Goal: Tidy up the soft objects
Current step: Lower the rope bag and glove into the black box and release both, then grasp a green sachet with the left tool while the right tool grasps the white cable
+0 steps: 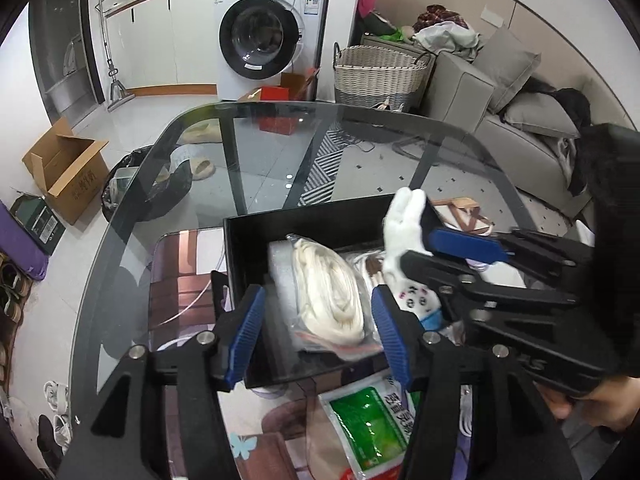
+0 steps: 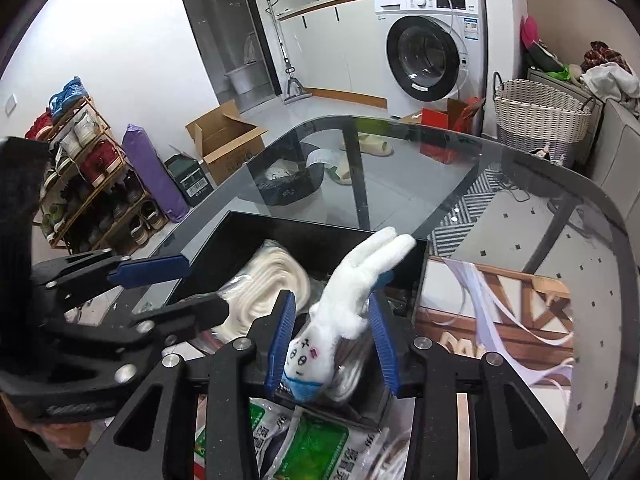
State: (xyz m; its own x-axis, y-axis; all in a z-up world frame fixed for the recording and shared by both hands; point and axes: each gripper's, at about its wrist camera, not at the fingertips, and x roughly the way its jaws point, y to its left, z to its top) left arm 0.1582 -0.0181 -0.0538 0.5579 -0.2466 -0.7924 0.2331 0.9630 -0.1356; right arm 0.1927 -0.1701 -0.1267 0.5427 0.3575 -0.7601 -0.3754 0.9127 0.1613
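Blue-padded right gripper (image 2: 332,344) fingers slack around white plush rabbit toy (image 2: 352,300), dropping it into black box (image 2: 304,232) (I judge); left gripper (image 1: 316,336) open, empty.

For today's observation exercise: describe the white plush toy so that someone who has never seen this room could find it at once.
Start at the glass table and find the black box on it. Leaning over the box's near right part, between the right gripper fingers, is the white plush toy. Unlike the bagged cream cloth beside it, it has long ears, a drawn face and a blue collar.
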